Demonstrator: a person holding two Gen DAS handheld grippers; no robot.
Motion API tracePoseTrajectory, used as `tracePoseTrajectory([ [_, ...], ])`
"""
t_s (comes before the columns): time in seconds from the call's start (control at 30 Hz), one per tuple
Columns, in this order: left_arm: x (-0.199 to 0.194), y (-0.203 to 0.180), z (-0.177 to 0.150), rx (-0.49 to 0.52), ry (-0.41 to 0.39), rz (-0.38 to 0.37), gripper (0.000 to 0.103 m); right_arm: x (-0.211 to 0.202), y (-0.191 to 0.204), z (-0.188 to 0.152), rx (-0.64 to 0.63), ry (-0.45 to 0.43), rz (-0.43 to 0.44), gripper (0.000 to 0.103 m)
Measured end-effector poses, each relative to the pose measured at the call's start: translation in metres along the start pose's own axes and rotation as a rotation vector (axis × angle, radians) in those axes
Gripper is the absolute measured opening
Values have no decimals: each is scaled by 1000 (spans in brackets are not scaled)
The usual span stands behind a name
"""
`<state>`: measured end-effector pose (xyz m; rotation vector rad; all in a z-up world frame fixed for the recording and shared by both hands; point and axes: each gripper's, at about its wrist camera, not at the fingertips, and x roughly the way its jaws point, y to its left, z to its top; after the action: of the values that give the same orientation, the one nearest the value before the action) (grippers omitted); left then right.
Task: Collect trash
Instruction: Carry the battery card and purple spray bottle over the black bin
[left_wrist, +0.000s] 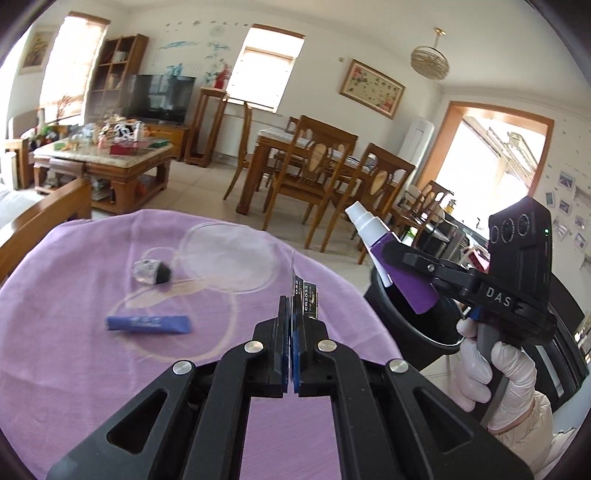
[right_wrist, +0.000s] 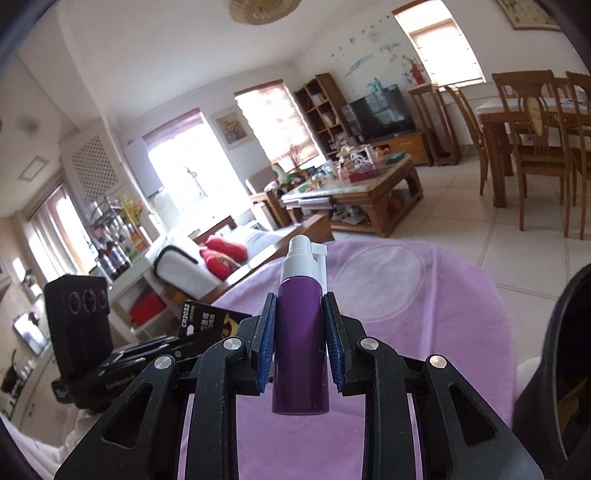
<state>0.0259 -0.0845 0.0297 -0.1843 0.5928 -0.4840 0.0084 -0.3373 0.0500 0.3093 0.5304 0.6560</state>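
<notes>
Purple spray bottle (right_wrist: 301, 332) between right tongs (right_wrist: 300, 345)

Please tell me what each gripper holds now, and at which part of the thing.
The left gripper pinches a battery card by its lower edge. The right gripper clamps a purple spray bottle around the middle of its body.

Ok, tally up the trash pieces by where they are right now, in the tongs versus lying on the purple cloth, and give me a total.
Held in tongs: 2, the purple spray bottle and the CR2032 battery card
Lying on the purple cloth: 2, the blue wrapper and the crumpled silver-and-black wad
Total: 4
</notes>
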Motion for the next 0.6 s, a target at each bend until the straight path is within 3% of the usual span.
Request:
tracePoseTrajectory([
  [0.37,56,-110,7,158,18,-111,1,-119,-89,-10,95,-129,-158,26],
  [0.6,96,-153,6,208,43,-168,1,-177,-147,-27,164,-182,-232,26],
])
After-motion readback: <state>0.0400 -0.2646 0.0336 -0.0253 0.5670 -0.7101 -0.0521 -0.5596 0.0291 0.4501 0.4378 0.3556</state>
